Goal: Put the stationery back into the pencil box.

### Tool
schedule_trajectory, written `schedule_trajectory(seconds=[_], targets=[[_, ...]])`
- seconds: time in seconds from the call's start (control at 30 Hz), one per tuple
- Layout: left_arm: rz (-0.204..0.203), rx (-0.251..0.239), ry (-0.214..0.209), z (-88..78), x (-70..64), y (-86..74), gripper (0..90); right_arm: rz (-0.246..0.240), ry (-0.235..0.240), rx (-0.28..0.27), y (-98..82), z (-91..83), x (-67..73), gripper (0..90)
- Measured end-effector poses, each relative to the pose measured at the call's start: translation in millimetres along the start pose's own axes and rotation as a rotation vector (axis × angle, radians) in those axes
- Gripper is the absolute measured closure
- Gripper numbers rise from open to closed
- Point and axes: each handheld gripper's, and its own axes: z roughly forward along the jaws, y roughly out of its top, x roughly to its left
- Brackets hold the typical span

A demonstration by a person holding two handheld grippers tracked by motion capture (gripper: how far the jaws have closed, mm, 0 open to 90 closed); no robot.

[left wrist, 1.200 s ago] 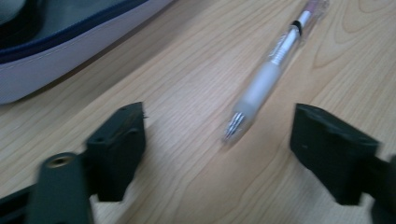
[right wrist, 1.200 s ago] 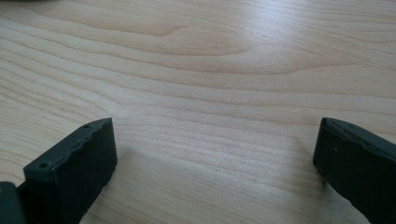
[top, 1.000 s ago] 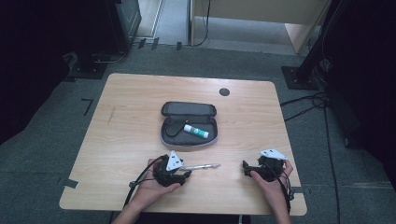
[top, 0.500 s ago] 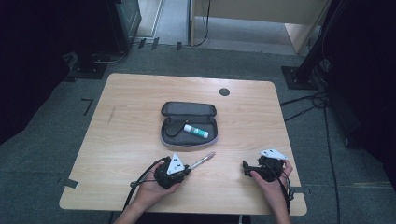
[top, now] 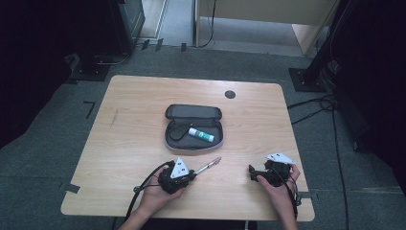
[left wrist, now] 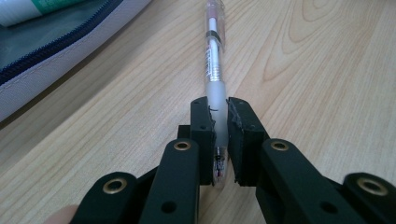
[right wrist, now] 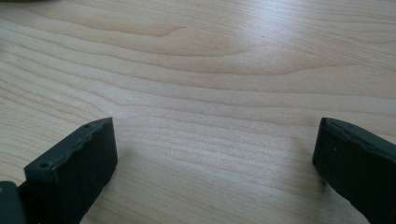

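A clear pen (top: 209, 166) with a pinkish end sticks out of my left gripper (top: 193, 174) near the table's front edge and points up-right toward the pencil case. In the left gripper view the jaws have just been closing, and the pads now press on the pen's (left wrist: 214, 60) frosted grip, so my left gripper (left wrist: 219, 116) is shut on it. An open grey pencil case (top: 193, 112) lies mid-table with a white and green glue stick (top: 200, 134) inside. My right gripper (top: 252, 172) rests at the front right, open, with bare wood between its jaws (right wrist: 215, 149).
The case's zipped edge (left wrist: 46, 60) and the glue stick (left wrist: 28, 9) lie just left of the pen in the left gripper view. A round black cable hole (top: 230, 94) sits near the table's far edge. Dark stands and cables surround the table.
The left gripper's jaws have closed on the pen. The pen's far end has swung from lying across to the right to pointing up-right toward the case. The right gripper has not moved.
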Motion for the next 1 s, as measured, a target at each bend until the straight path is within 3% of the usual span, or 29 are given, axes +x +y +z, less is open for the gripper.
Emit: schedule_trajectory(seconds=[0.07,0.17,0.4,0.67,1.0], targets=[[0.009,-0.004,-0.027,-0.7,-0.4,0.2,82.4,0.001,0.000,0.000,0.0,0.0,0.0,0.0],[0.017,-0.018,-0.034,-4.3,-0.2,1.8,82.4,0.001,0.000,0.000,0.0,0.0,0.0,0.0],[-0.006,-0.062,-0.023,-18.2,11.7,8.9,82.3,0.001,0.000,0.000,0.0,0.0,0.0,0.0],[-0.014,-0.102,-0.001,-30.1,34.6,21.6,82.3,0.001,0.000,0.000,0.1,0.0,0.1,0.0],[-0.037,-0.095,-0.004,-28.6,64.6,44.6,82.2,0.001,0.000,0.000,0.0,0.0,0.0,0.0]])
